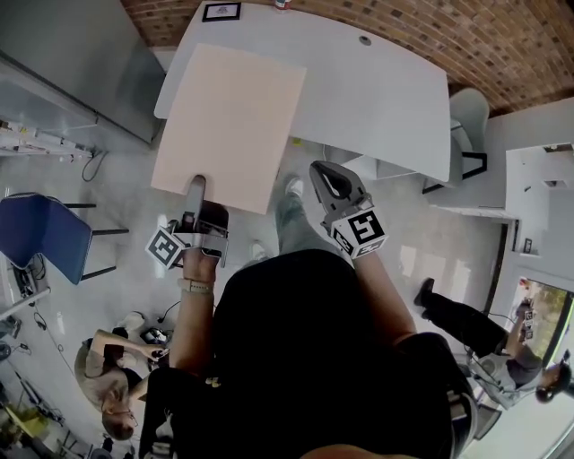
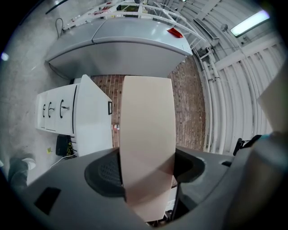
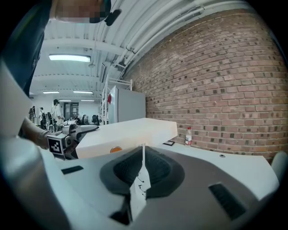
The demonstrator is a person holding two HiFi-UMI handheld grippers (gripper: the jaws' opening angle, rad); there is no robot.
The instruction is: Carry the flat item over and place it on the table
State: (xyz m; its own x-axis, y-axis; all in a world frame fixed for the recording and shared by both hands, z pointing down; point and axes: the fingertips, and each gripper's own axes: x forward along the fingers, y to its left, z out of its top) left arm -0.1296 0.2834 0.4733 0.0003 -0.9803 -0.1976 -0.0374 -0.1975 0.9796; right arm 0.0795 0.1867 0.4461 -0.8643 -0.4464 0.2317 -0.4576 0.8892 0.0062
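Beside table (image 1: 386, 81), left gripper (image 1: 196, 190) outstretched, gripping board (image 1: 231, 121)

Board (image 1: 229, 125) reads pale peach, plain all over, no print. Left claw (image 1: 195, 186) is grey with black pads, and the right claw (image 1: 330, 177) matches it. The marker cube (image 1: 359, 231) shows bold black squares on white. Worktop (image 1: 377, 90) is a flat off-white. Brick wall (image 1: 430, 27) runs red-brown, laced with pale mortar lines. There's a blue chair (image 1: 40, 235), and the floor (image 1: 117, 179) is glossy light grey. The person's top (image 1: 296, 341) is solid black. In the right gripper view, a small bottle (image 3: 188, 134) has a red cap.
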